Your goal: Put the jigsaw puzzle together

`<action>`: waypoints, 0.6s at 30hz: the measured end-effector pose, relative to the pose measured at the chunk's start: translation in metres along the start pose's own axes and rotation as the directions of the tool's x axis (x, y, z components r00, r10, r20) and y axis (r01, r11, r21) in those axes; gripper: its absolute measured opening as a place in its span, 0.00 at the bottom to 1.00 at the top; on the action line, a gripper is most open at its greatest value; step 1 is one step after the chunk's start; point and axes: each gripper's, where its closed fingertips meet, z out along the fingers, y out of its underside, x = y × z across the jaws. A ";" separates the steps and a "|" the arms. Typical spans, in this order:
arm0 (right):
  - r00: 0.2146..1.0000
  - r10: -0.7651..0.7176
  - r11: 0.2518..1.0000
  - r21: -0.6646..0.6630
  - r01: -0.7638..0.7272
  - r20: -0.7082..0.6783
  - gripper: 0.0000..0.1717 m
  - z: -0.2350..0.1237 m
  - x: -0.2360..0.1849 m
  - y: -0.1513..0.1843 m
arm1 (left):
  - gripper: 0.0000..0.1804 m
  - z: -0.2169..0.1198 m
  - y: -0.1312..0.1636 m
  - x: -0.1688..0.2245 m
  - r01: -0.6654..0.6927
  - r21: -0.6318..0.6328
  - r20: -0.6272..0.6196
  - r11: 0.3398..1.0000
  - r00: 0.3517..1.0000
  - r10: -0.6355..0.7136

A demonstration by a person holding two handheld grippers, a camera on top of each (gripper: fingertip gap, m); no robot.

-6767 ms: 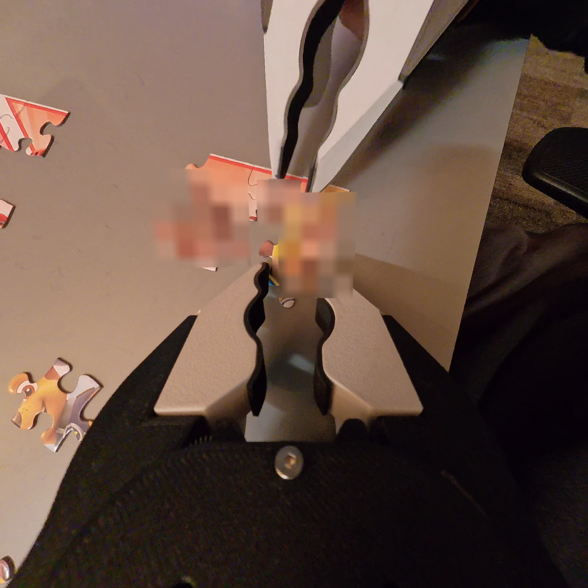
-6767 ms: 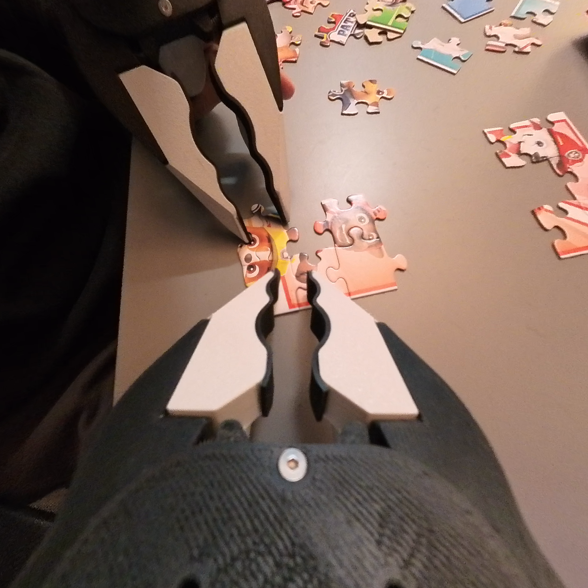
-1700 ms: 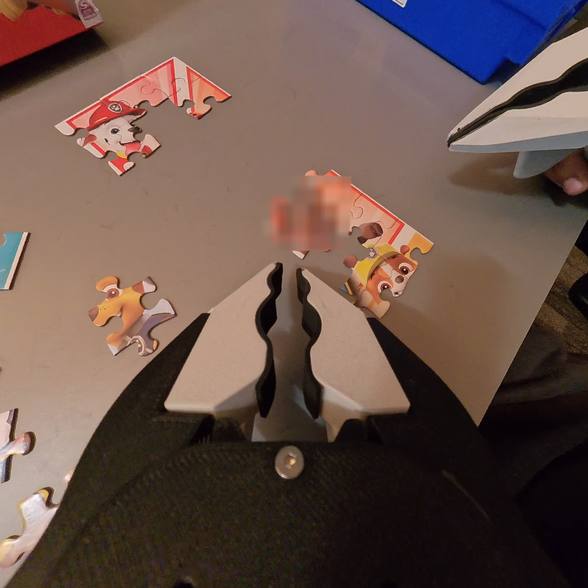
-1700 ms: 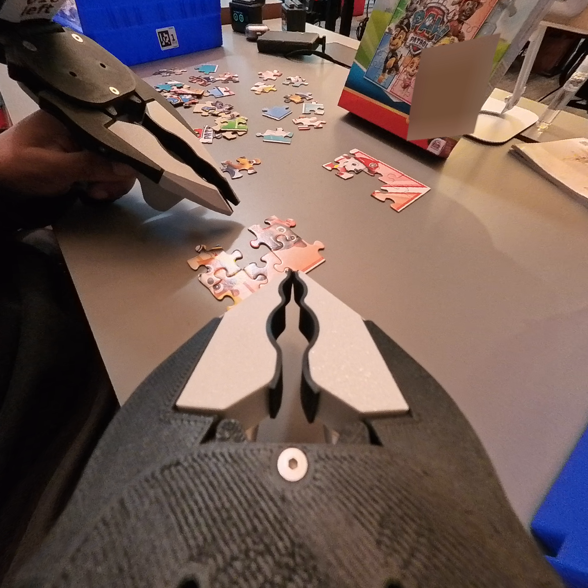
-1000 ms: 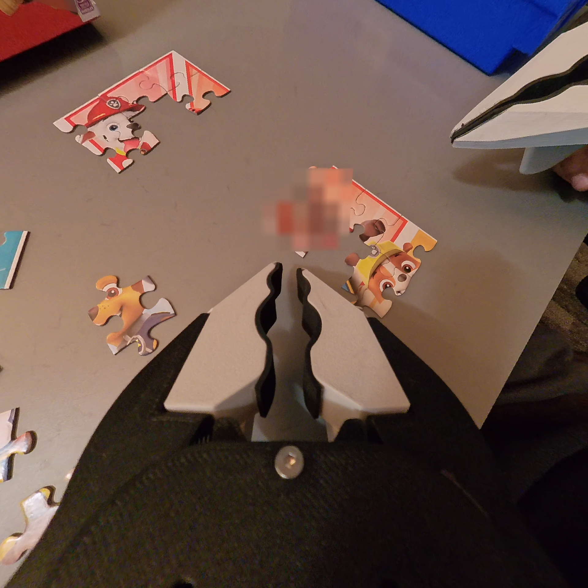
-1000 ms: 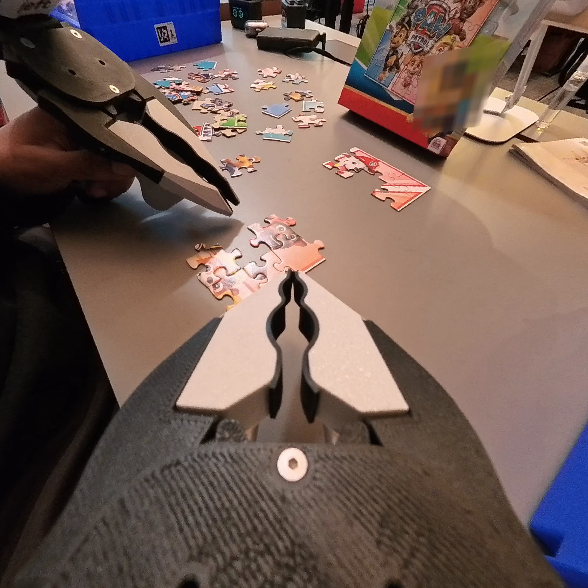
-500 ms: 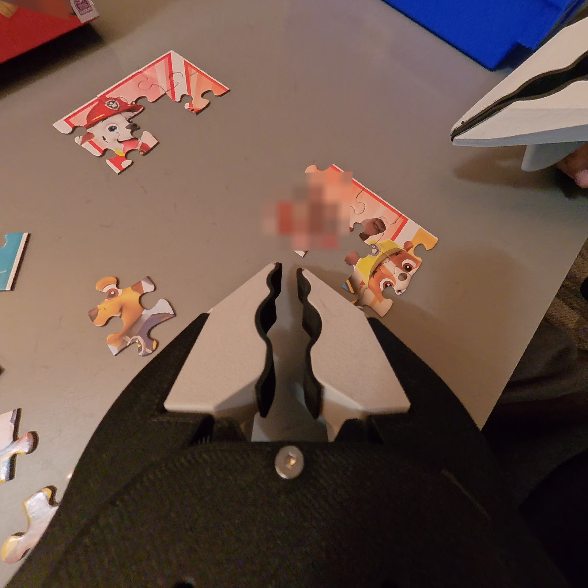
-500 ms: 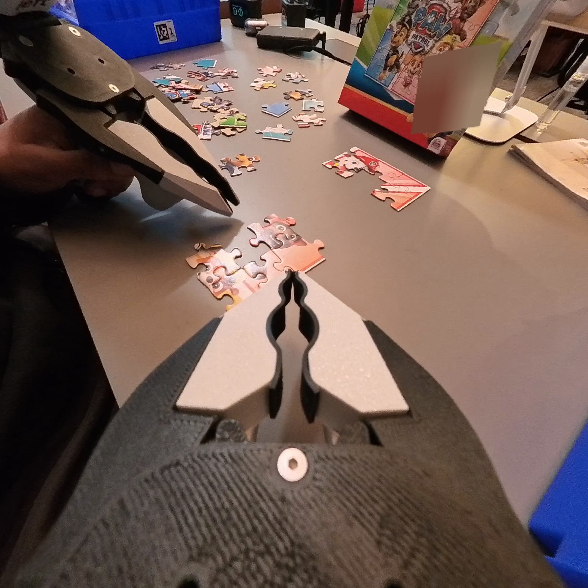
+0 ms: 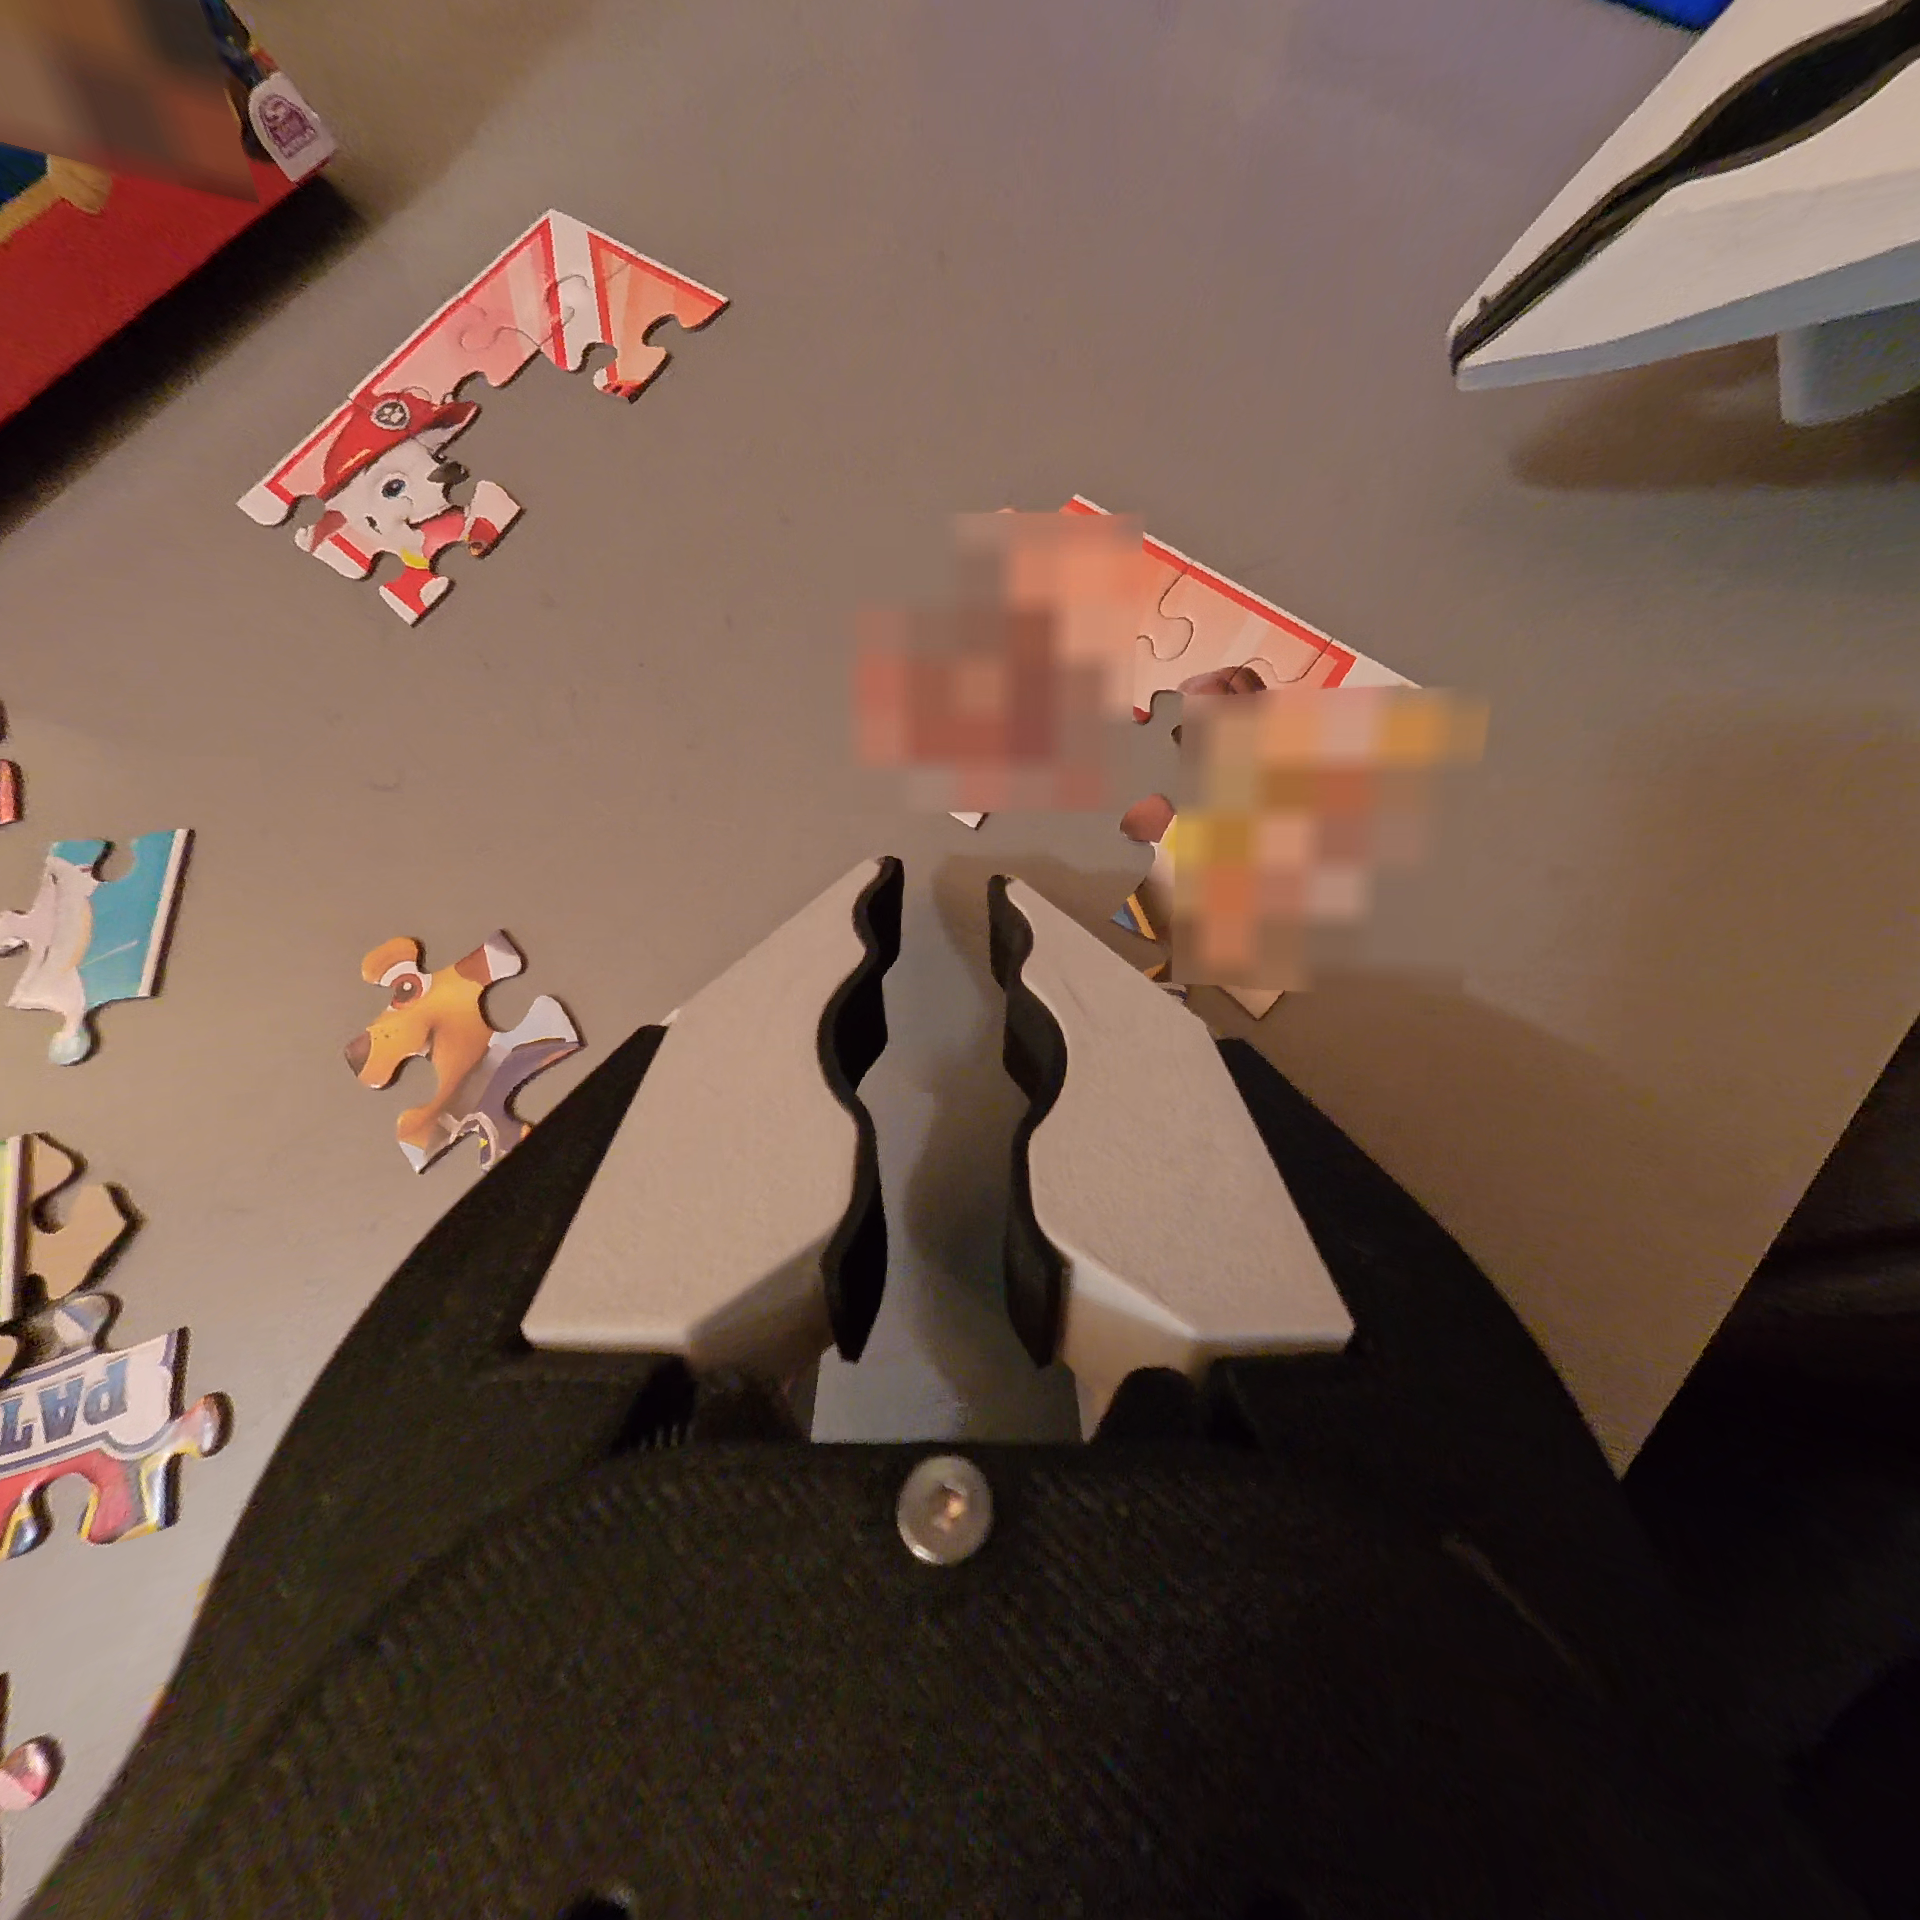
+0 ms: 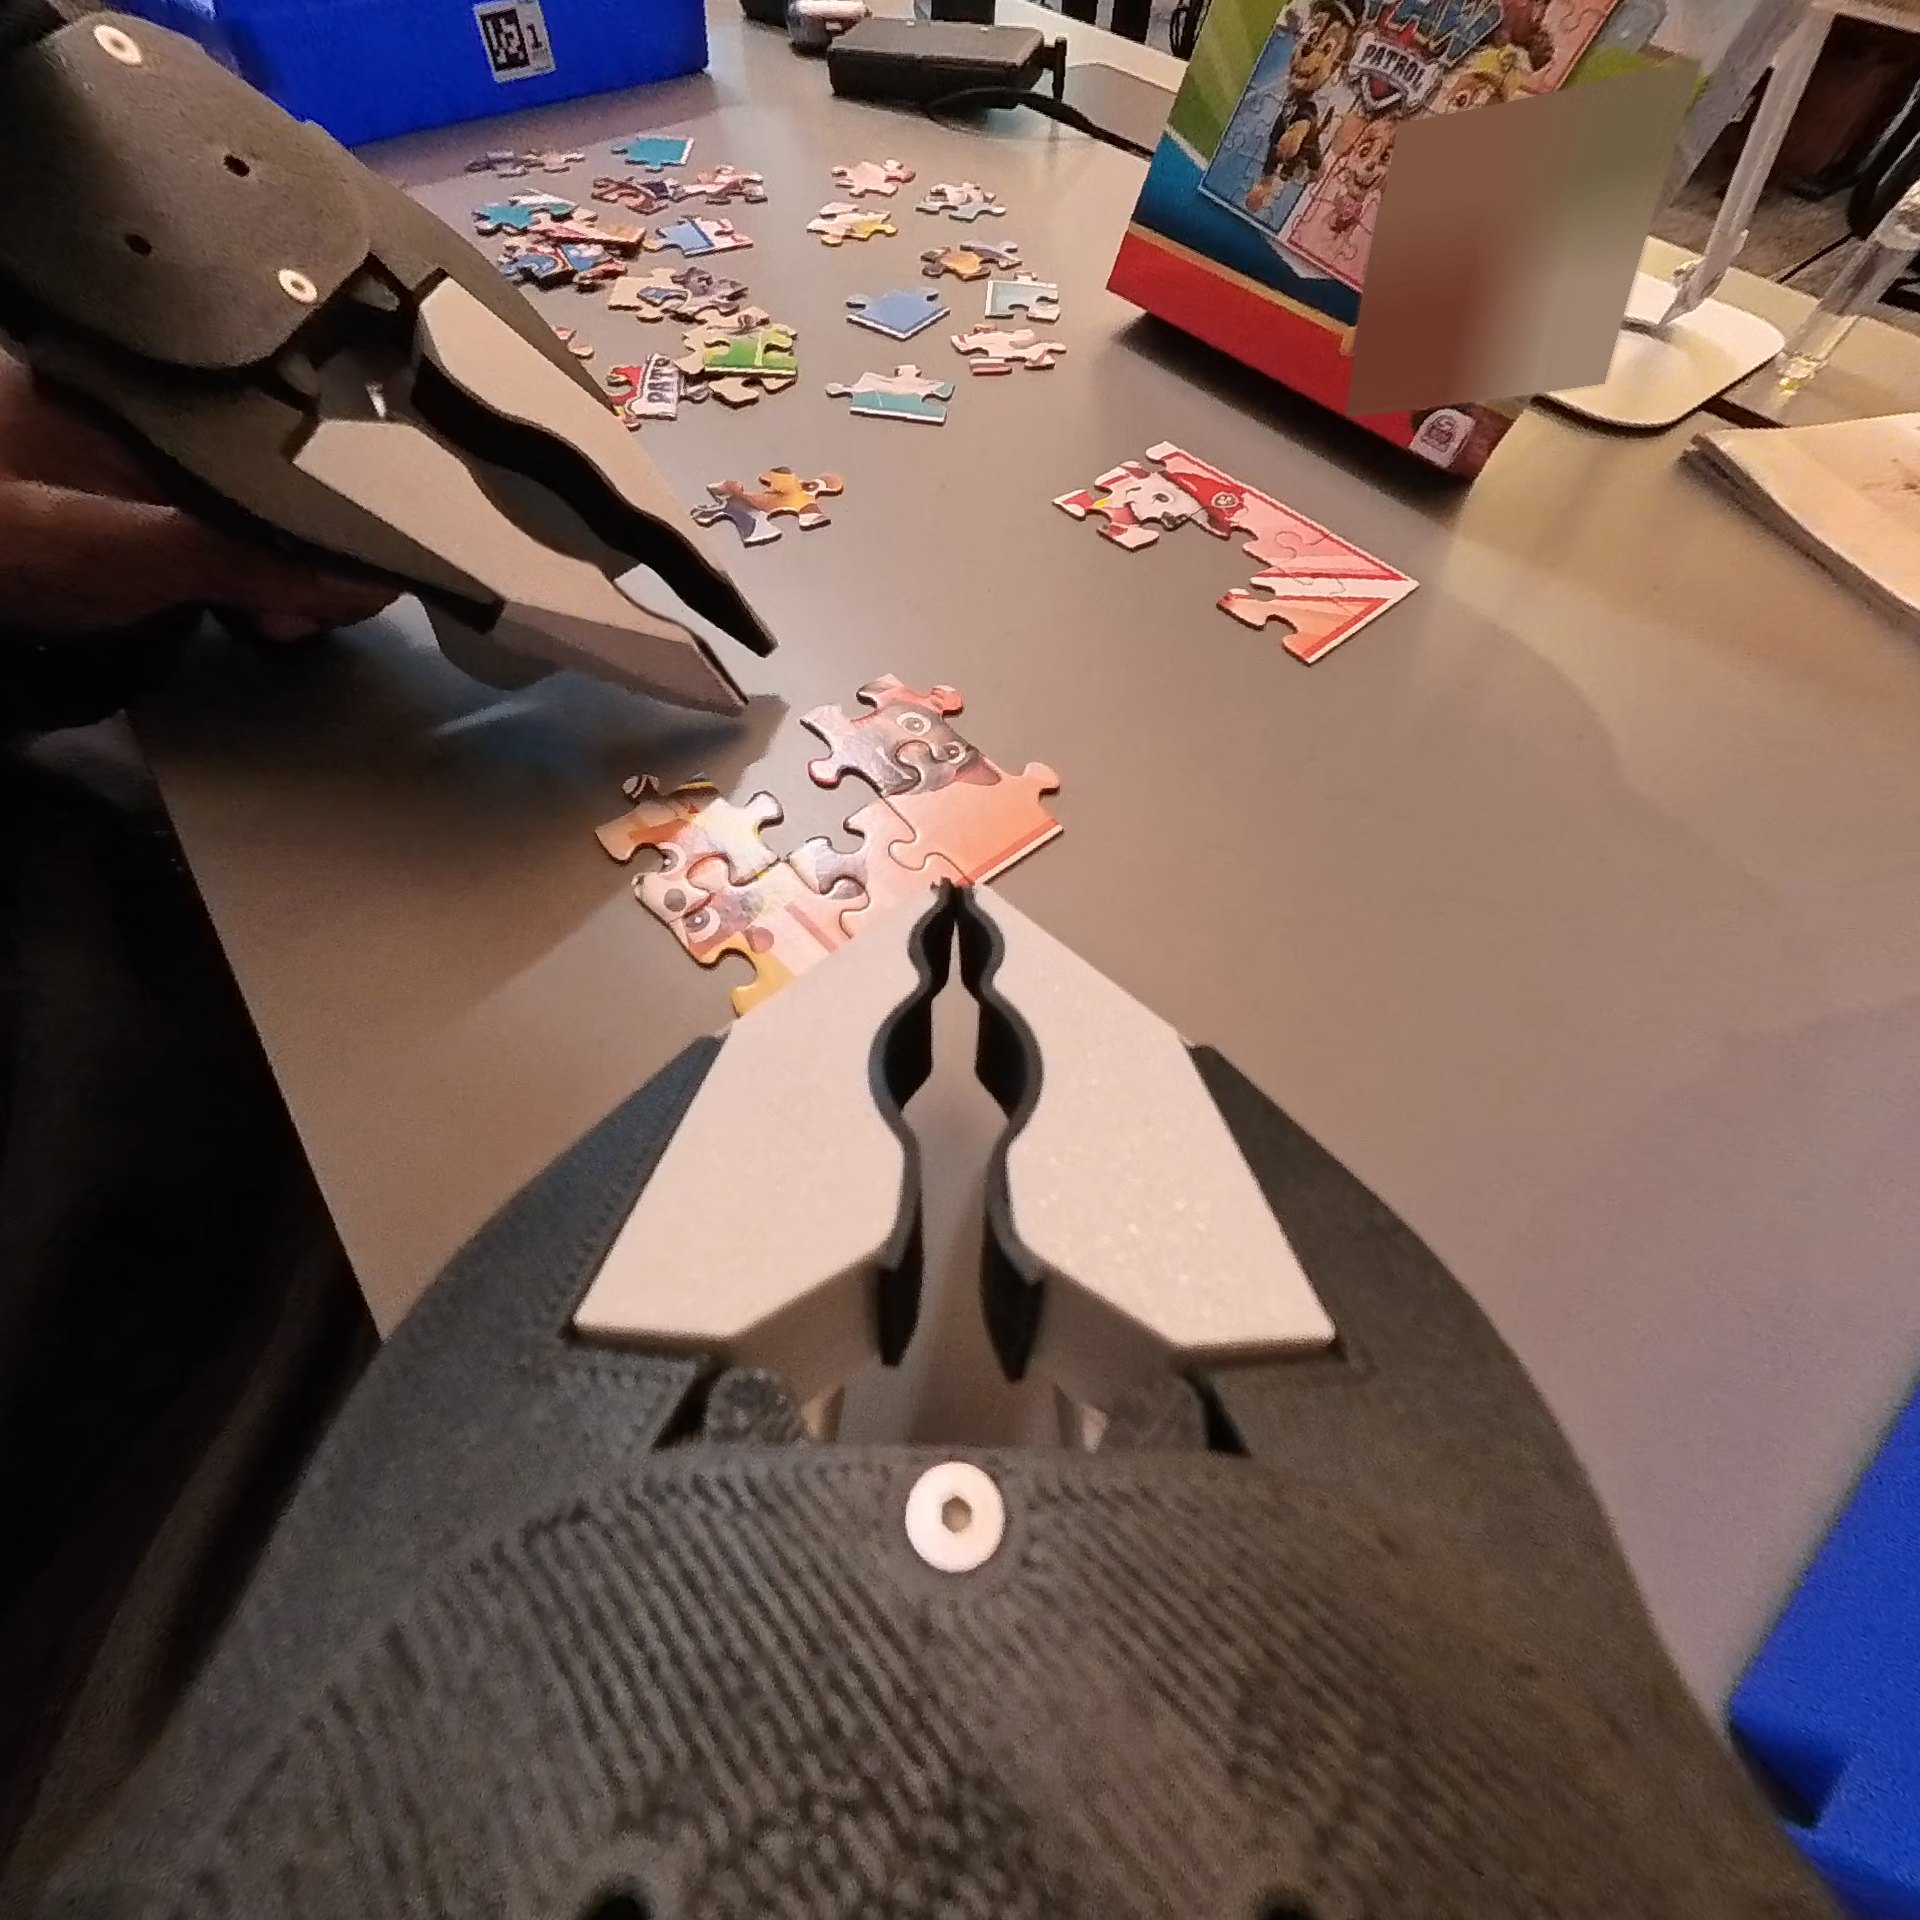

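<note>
Puzzle pieces lie flat on the grey table [image 10: 1403, 935]. At nine o'clock, the left gripper [image 10: 753, 675] hovers slightly parted and empty over the joined cluster [image 10: 883, 821]. At six, the right gripper [image 10: 954, 899] is closed on nothing. Likely light, thin, stiff card, such a piece is best pinched by its edge. At one, the box [image 10: 1247, 208] and some pieces carry print.

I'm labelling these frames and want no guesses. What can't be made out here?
- Near puzzle cluster: left wrist view, mosaic patches cover most of it.
- Puzzle box: right wrist view, blur patch covers one side; top cut off.
- Blue bin: right wrist view, cut by the edge.
- Far loose pieces: too small.
</note>
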 end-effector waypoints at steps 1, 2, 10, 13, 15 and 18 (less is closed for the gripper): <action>1.000 -0.003 1.000 0.000 0.003 -0.002 0.00 0.000 0.000 0.000 | 0.08 0.000 0.000 0.000 -0.008 -0.003 0.006 1.000 1.000 0.008; 1.000 -0.005 1.000 0.000 0.005 -0.004 0.00 0.000 0.000 0.000 | 0.08 0.001 0.001 0.000 -0.015 -0.006 0.010 1.000 1.000 0.015; 1.000 -0.006 1.000 -0.007 0.006 -0.003 0.00 0.001 0.000 0.001 | 0.09 0.001 0.001 0.001 -0.030 -0.008 0.019 1.000 0.999 0.030; 1.000 -0.005 1.000 -0.010 0.005 -0.002 0.00 0.001 0.000 0.001 | 0.09 -0.001 -0.002 0.001 -0.008 0.014 0.000 1.000 1.000 0.008; 1.000 -0.004 1.000 -0.012 0.004 -0.002 0.00 0.001 0.000 0.001 | 0.09 -0.004 -0.004 0.000 0.021 0.040 -0.018 0.999 1.000 -0.020; 1.000 -0.001 1.000 -0.016 0.001 -0.001 0.00 0.002 0.000 0.002 | 0.09 -0.006 -0.006 -0.001 0.057 0.058 -0.045 0.997 0.997 -0.055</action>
